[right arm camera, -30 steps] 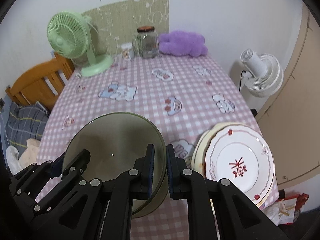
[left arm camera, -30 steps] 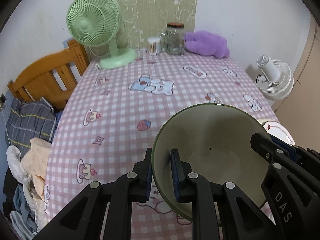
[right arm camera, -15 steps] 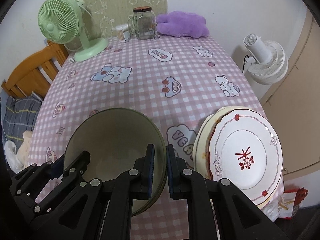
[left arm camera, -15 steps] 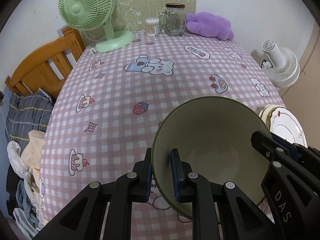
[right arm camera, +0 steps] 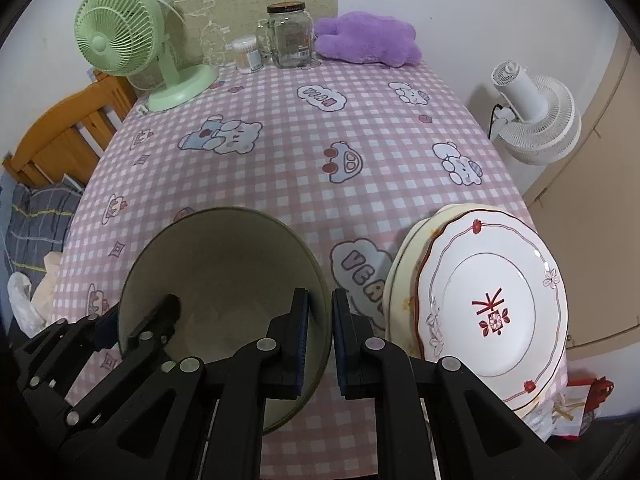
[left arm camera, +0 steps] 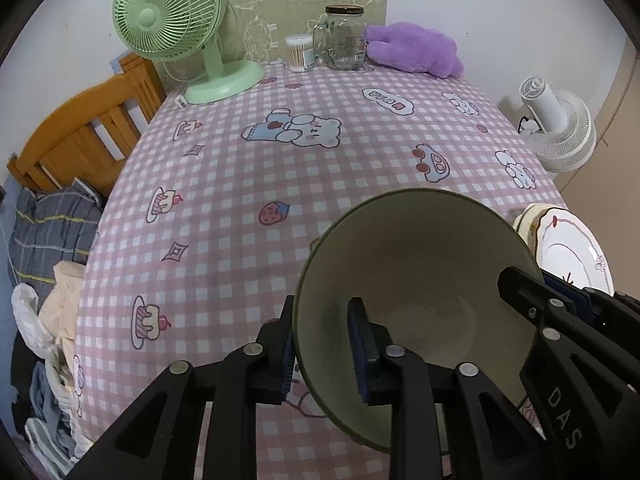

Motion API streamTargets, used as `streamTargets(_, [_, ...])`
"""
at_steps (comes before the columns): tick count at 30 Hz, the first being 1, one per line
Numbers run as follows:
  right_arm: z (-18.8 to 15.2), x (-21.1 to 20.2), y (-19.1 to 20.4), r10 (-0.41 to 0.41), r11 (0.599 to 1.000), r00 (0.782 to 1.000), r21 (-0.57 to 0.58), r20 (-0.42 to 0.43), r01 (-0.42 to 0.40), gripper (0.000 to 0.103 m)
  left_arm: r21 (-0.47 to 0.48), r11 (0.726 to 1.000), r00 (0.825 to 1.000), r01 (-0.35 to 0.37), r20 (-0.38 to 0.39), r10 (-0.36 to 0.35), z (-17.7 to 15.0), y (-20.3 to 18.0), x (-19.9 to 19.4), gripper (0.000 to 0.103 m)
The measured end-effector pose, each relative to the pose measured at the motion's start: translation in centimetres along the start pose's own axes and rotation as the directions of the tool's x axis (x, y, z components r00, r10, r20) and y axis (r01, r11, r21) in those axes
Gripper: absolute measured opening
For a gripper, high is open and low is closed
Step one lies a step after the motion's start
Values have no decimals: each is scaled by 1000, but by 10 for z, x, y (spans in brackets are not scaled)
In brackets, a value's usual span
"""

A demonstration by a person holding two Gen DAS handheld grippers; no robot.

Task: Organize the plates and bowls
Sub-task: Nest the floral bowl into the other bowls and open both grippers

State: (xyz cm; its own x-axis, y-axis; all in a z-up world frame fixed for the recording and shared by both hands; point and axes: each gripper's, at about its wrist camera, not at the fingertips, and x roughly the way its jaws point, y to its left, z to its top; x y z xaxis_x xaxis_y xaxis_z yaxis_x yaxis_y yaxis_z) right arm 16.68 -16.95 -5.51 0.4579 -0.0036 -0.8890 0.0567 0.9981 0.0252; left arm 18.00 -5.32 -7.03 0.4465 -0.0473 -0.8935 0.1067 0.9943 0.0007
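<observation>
White plate's (right arm camera: 494, 298) face: right view only

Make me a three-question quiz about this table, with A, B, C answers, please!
1. Where is the stack of plates?
A. By the green fan
B. At the near right edge of the table
C. Inside the jar

2. What colour is the plush toy at the back?
A. Purple
B. Orange
C. Black

3. How is the big bowl being held?
A. It lies upside down, untouched
B. It sits on top of the plates
C. A gripper is on each side of its rim

Answers:
1 B: the plates lie by the table's right edge, beside the bowl.
2 A: the toy next to the glass jar is purple.
3 C: the right gripper pinches one side of the rim, and the left gripper straddles the other side with its jaws opening.
</observation>
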Motion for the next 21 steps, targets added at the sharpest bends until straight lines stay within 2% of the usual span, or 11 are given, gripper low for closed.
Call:
streamTargets(6, [-2,-6,-8,22,999,1000,44,-17,-21,16,-13,997,997,77,18,-77,-1,8,-8,46])
streamTargets(7, [-3,-9,-9,17,999,1000,49,-16,-16,20,-15,996,996,93,18,-93,0,10,-8,54])
streamTargets(8, [-4,-10,-10,14,999,1000,52,-16,-13,31,-18,995,995,101,18,-100,0,12,-7,56])
streamTargets(11, [-7,-14,-13,-12,998,1000,66,-9,13,48,-31,990,990,141,10,-140,-1,19,-2,63])
streamTargets(14, [-9,-13,-16,-25,997,1000,77,-14,26,54,-48,980,981,191,-14,-192,-4,22,7,68])
streamTargets(16, [-9,-11,-18,-34,995,999,88,-27,36,54,-53,975,976,214,-27,-215,-7,23,12,69])
streamTargets(19, [-10,-11,-20,-44,994,998,99,-35,48,55,-63,969,970,238,-42,-241,-10,22,20,69])
streamTargets(21, [-10,-11,-20,-51,994,998,91,-35,54,55,-77,967,967,244,-50,-248,-11,22,24,66])
